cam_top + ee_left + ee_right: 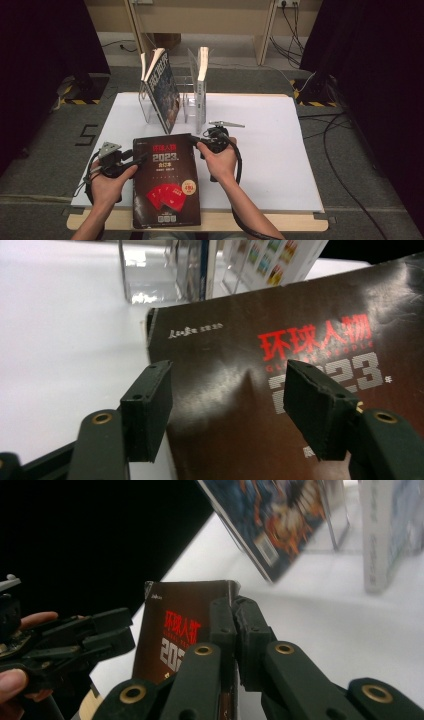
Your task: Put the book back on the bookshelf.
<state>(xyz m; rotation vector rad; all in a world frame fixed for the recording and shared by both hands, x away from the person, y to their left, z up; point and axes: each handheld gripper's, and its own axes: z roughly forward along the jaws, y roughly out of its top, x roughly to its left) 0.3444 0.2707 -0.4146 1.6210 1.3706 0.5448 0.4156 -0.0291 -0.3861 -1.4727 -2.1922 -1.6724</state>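
A dark book (pixel 165 180) with red lettering and "2023" on its cover lies lengthwise on the white tabletop (pixel 270 150), its near end over the front edge. My right gripper (pixel 202 146) is shut on the book's right edge near the far corner; in the right gripper view the jaws (pixel 234 630) pinch that edge of the book (pixel 172 617). My left gripper (pixel 134 162) is at the book's left edge. In the left gripper view it (pixel 232 410) stands open, one pad over the table and one over the cover (pixel 280 340), neither pressing.
A clear acrylic book stand (pixel 186 102) sits at the back of the table. A dark illustrated book (pixel 162 90) leans in it, and a white book (pixel 201 85) stands upright beside it. Cables trail on the floor at the right.
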